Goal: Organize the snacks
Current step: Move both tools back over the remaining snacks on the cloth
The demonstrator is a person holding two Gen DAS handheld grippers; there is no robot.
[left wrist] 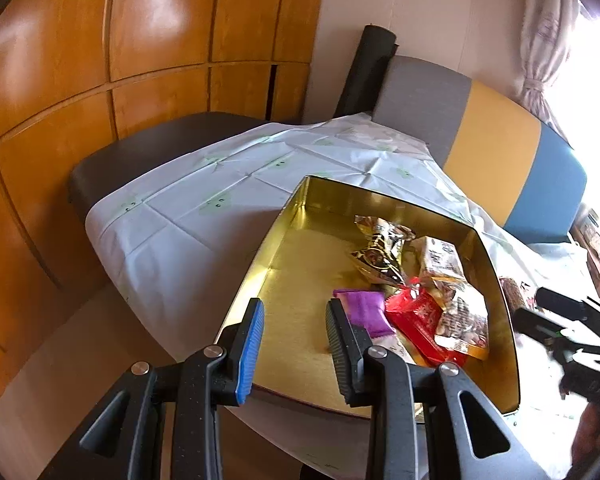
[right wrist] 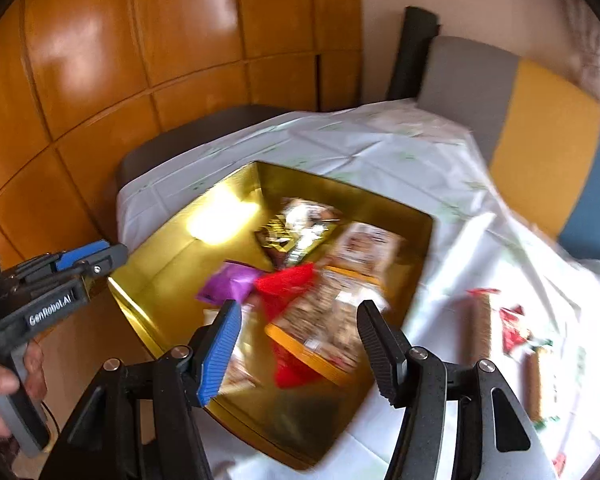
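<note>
A: Left tool point(left wrist: 294, 334) narrow gap, empty, over the gold tin point(left wrist: 296, 220). Right tool point(right wrist: 296, 344) apart, holding nothing.
B: Snacks?
A: Purple packet point(left wrist: 366, 312), red packet point(left wrist: 414, 316) in tin; right view blurred, desk point(right wrist: 440, 168) packets unreadable.

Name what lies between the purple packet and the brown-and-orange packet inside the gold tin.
A red packet lies between the purple packet and brown-and-orange packet; clearest in the left wrist view.
</note>
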